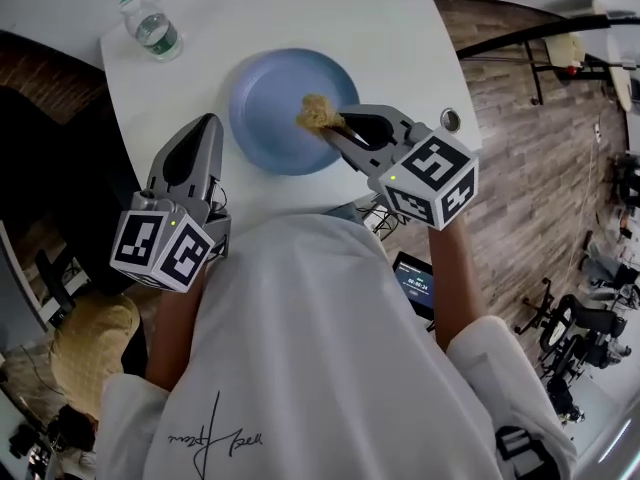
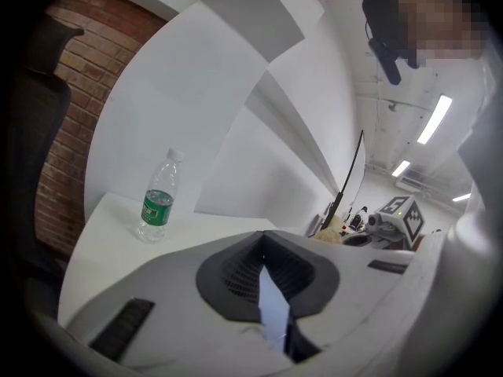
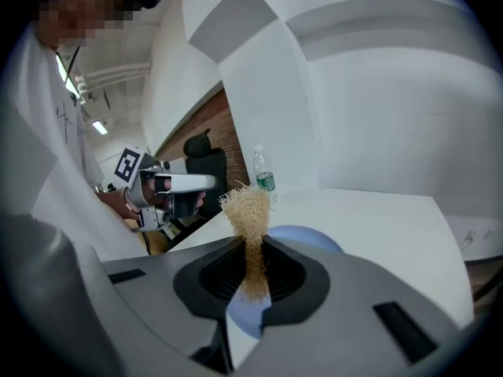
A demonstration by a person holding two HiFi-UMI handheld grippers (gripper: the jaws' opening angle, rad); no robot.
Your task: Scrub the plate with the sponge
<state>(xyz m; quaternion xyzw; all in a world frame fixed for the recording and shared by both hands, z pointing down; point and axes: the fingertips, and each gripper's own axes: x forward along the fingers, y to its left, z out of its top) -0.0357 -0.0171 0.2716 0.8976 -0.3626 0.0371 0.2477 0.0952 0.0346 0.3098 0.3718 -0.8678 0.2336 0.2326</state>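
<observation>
Plate (image 1: 270,118) on table (image 1: 390,38), bottle (image 1: 152,28) behind to its left, sponge (image 1: 319,113) over plate's right side

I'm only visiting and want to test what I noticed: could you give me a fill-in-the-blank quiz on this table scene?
1. The right gripper is shut on a tan, fibrous ____.
2. The plate on the white table is ____ in colour.
3. The left gripper is shut, and between its jaws there is ____.
4. The label on the water bottle is ____.

Missing words: sponge; blue; nothing; green.
</observation>
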